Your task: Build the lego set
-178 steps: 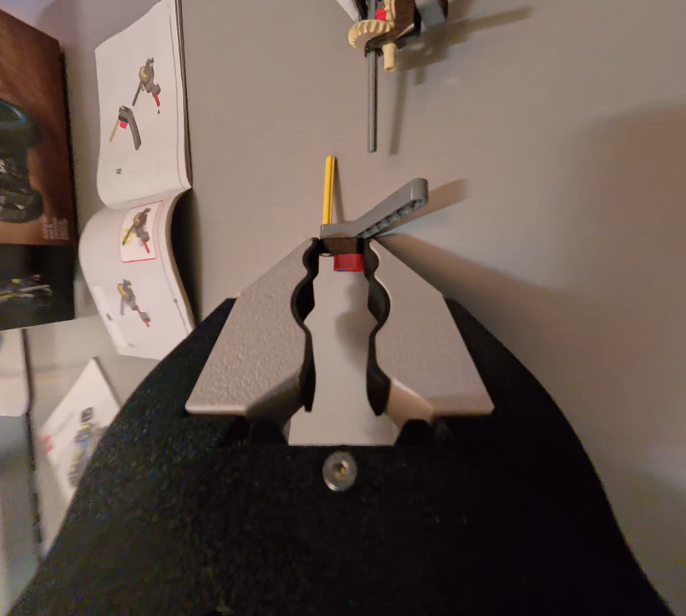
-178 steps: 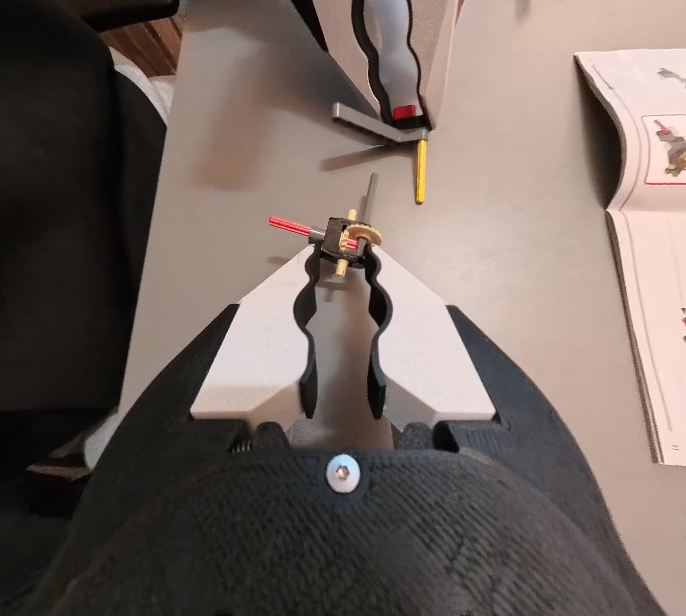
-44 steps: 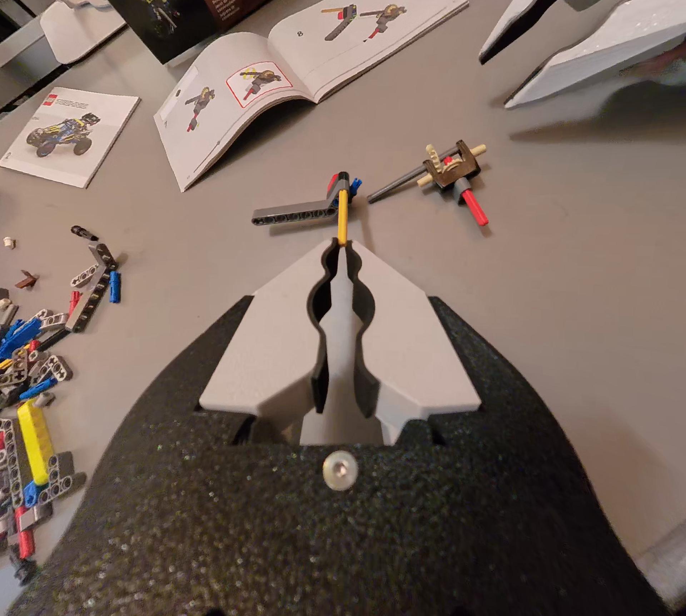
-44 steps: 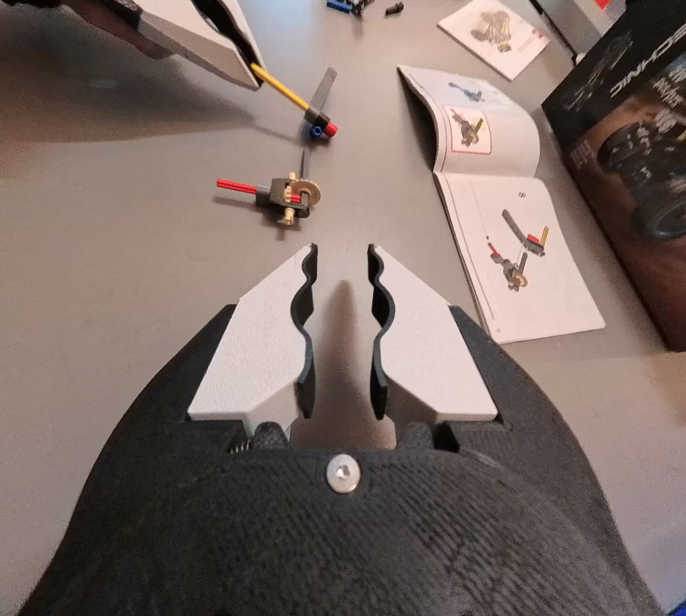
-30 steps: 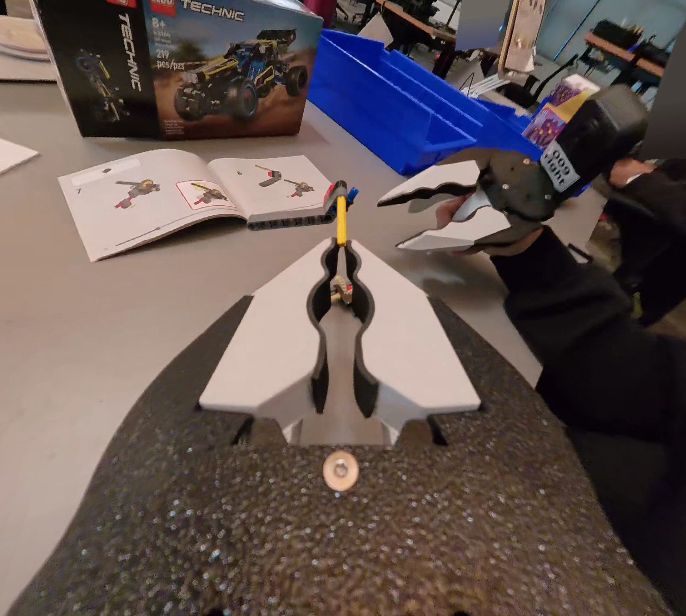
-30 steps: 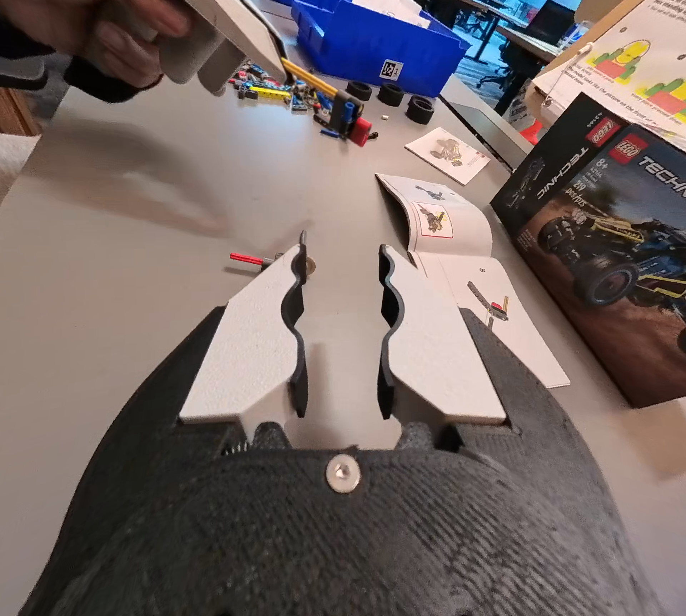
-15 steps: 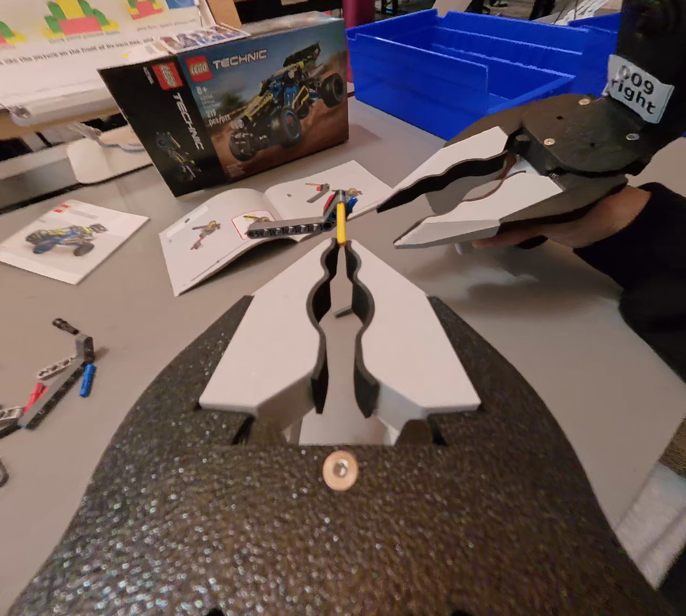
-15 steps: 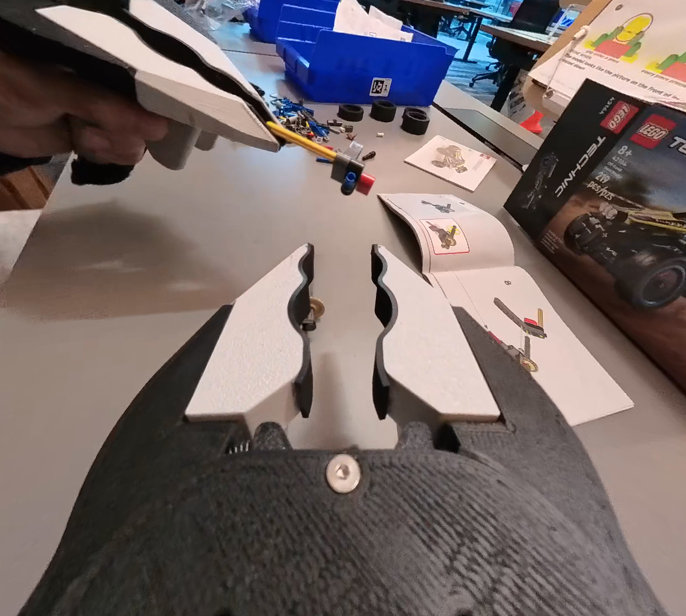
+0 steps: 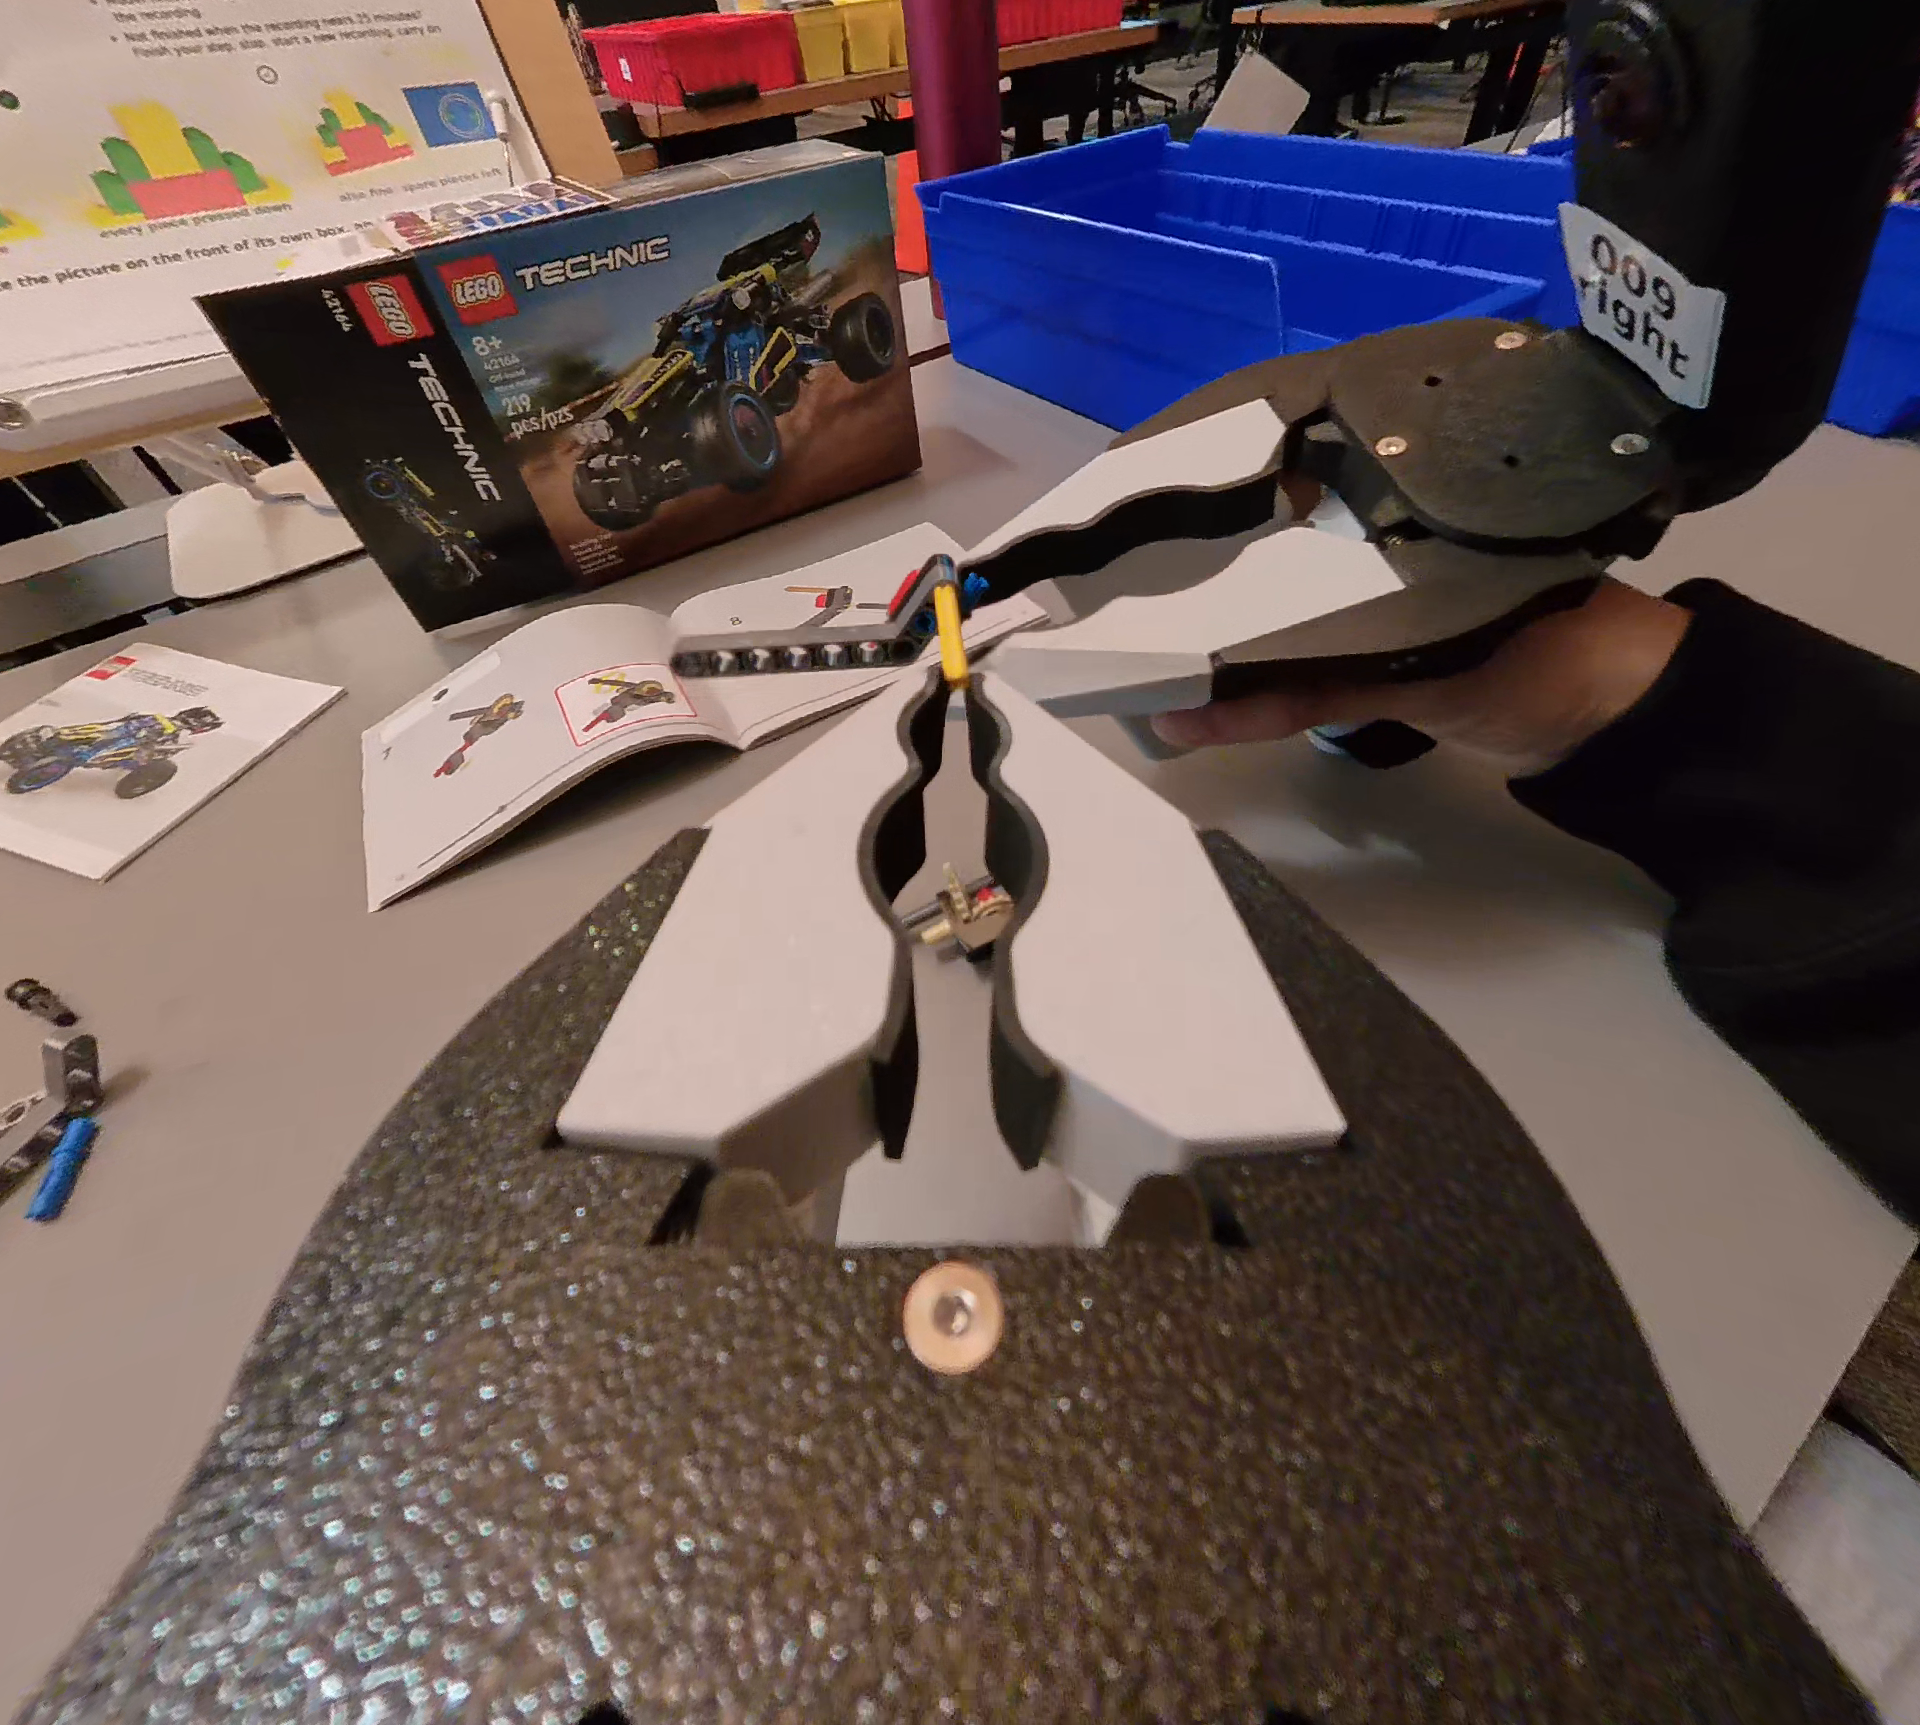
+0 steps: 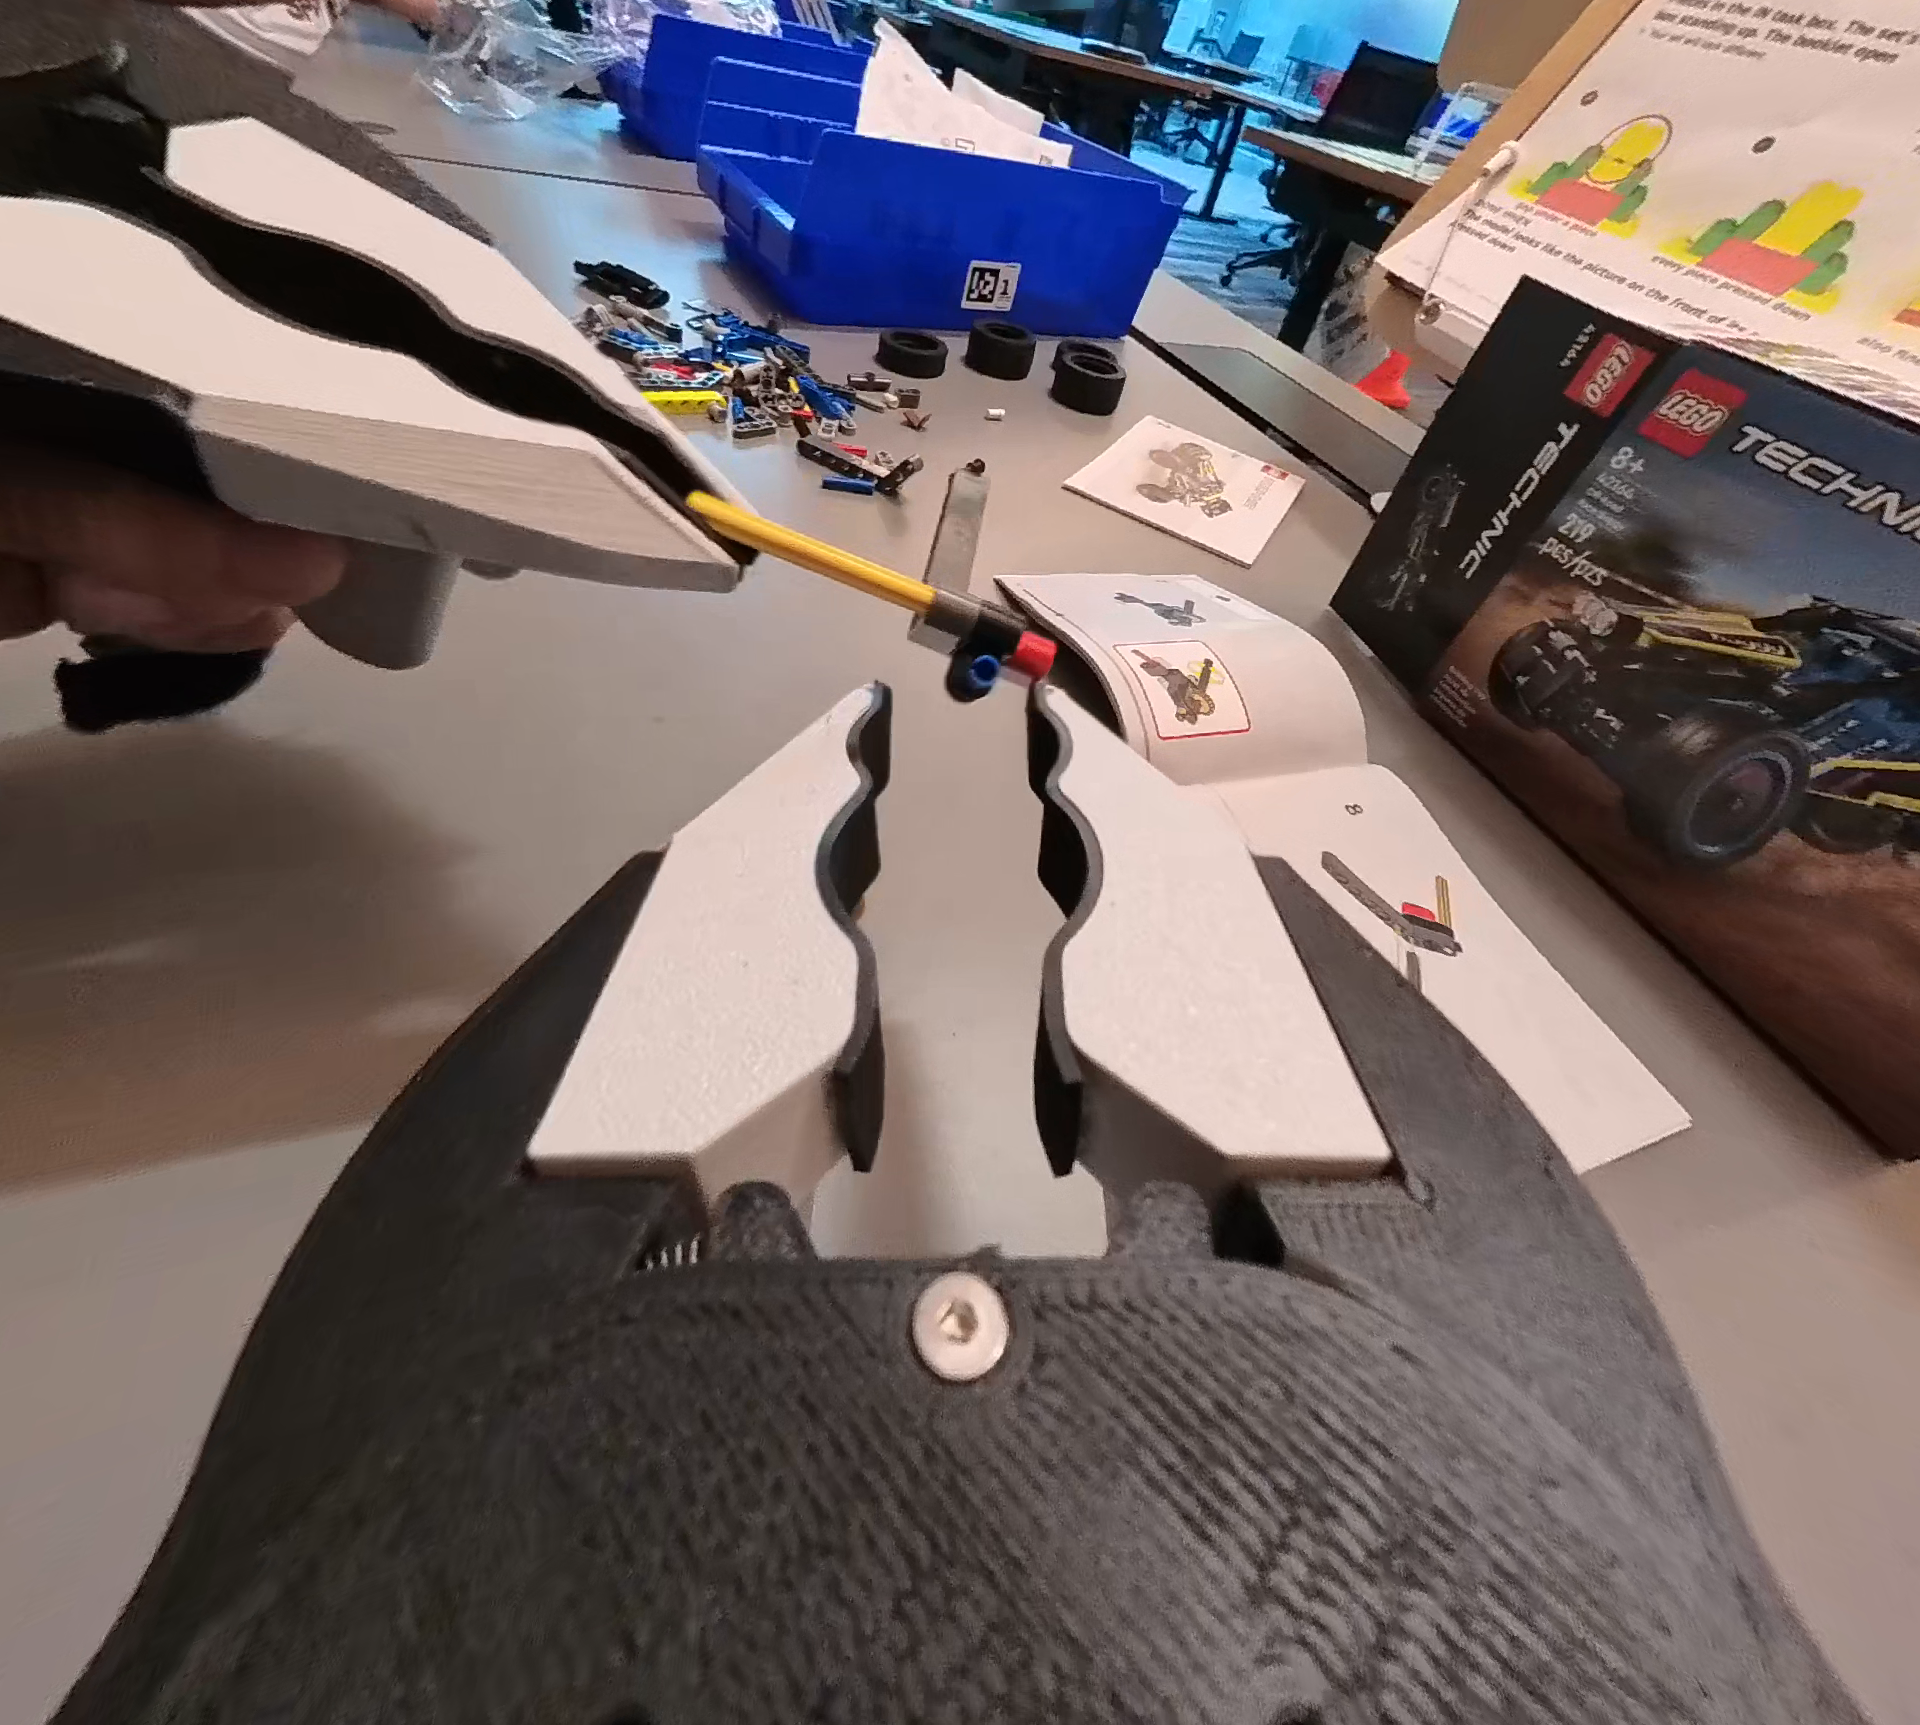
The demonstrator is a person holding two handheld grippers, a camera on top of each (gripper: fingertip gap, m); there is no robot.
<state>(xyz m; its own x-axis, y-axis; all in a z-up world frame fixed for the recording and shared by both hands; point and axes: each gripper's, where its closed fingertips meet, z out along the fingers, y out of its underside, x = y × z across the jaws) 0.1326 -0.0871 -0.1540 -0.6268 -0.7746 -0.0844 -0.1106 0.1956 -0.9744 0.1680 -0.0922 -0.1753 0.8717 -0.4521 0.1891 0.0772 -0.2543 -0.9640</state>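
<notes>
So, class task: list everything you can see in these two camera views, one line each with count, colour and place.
Yellow axle: one, clamped in the left tool, raised.
Bent beam: one, grey, on the axle's end, with a red and a blue pin.
Gear assembly: one, tan and black, on the table.
Instruction booklet: one, white, open mid-table.
Leaflet: one, white, beside the box.
Set box: one, black, standing behind the booklet.
Tyres: three, black, near the bins.
Loose parts: many, mixed colours.
Bins: several, blue.
Left tool: shut.
Right tool: open, empty.
</notes>
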